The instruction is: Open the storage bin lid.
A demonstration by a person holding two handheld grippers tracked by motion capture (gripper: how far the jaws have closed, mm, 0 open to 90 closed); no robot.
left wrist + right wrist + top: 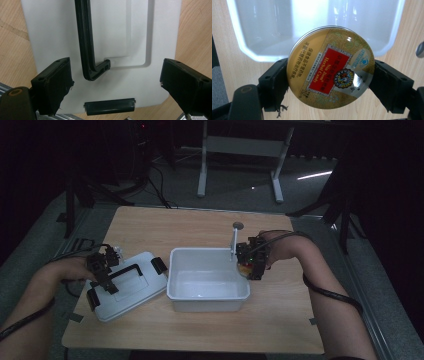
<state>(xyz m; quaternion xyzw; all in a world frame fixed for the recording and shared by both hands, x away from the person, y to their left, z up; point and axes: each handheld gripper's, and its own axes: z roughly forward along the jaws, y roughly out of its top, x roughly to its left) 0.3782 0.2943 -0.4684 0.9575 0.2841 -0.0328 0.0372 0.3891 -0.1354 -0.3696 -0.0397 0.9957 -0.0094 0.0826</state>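
The right gripper (329, 75) is clamping a round gold candy tin (330, 67) by its edges, one black pad pressing each side, with the printed red-label face turned up toward the camera. Just past the fingertips the near rim of the empty white plastic tub (249, 53) is showing, the tin overlapping it. In the high view the right gripper (248, 265) is hanging at the tub's (207, 297) right wall, with a thin white post (234, 242) standing just beyond it at the tub's far corner. The left gripper (115, 75) is resting over the white lid (50, 37), jaws standing wide and gripping nothing. The lid's black handle (87, 50) is lying between the fingers, untouched, and a black latch (110, 106) is sitting just under them. The lid (130, 290) is lying flat on the wooden table (280, 320), its corner close against the tub's left wall.
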